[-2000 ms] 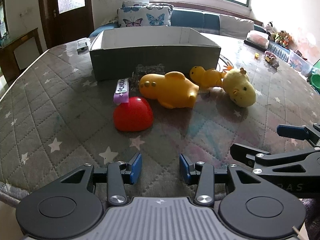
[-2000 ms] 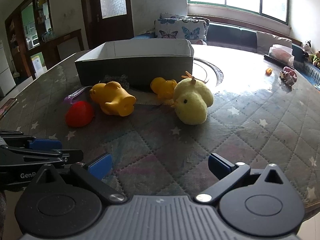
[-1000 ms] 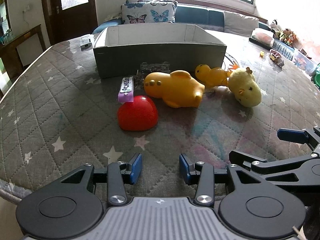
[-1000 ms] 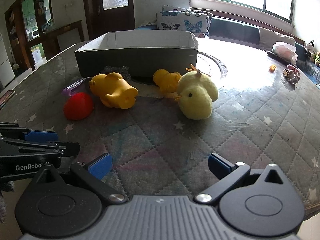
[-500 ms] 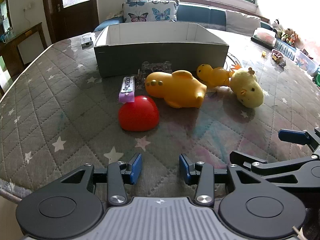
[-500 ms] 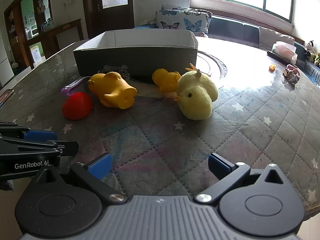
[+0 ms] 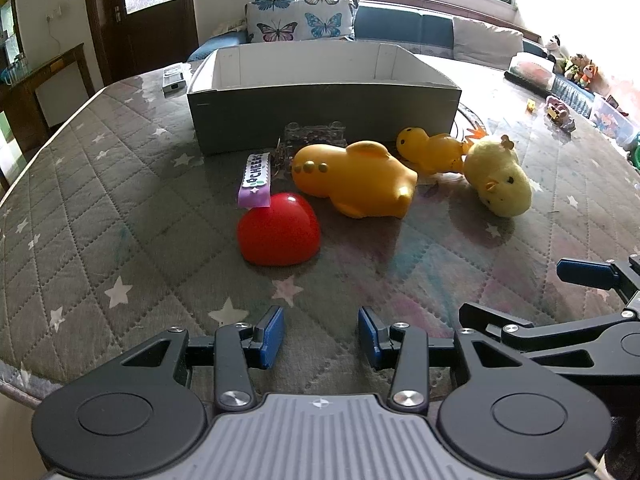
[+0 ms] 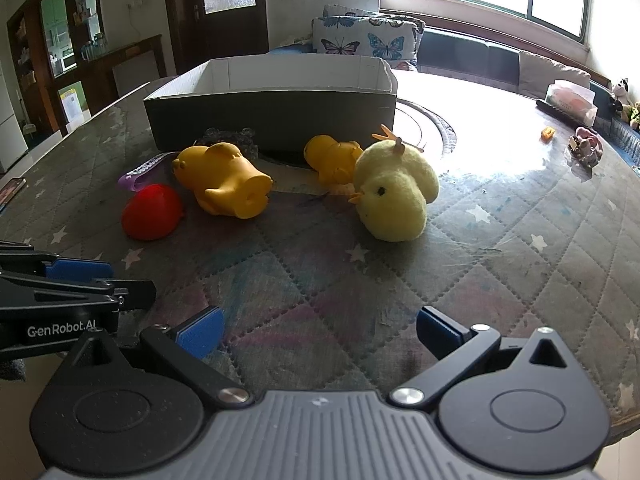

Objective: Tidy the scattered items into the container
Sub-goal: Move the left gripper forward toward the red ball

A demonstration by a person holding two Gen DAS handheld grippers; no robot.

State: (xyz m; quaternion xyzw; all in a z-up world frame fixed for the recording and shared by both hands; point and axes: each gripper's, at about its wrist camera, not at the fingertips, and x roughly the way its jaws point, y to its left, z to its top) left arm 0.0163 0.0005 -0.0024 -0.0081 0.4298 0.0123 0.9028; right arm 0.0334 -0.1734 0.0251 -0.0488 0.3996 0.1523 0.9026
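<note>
Left gripper (image 7: 321, 338) low over quilted table cover (image 7: 120, 216), jaws partly apart, nothing between. Right gripper (image 8: 318, 330) alongside, jaws spread wide, nothing held. Red heart toy (image 7: 279, 234) straight ahead of left gripper, apart from it. Purple tag (image 7: 256, 179) touching heart's far edge. Large yellow rubber pig (image 7: 354, 184) just behind heart. Small yellow rubber duck (image 7: 430, 148) beyond, beside plush chick (image 8: 394, 194), which lies ahead of right gripper, well apart. Clear plastic piece (image 7: 314, 133) against grey box (image 7: 324, 110) at back; box open-topped.
</note>
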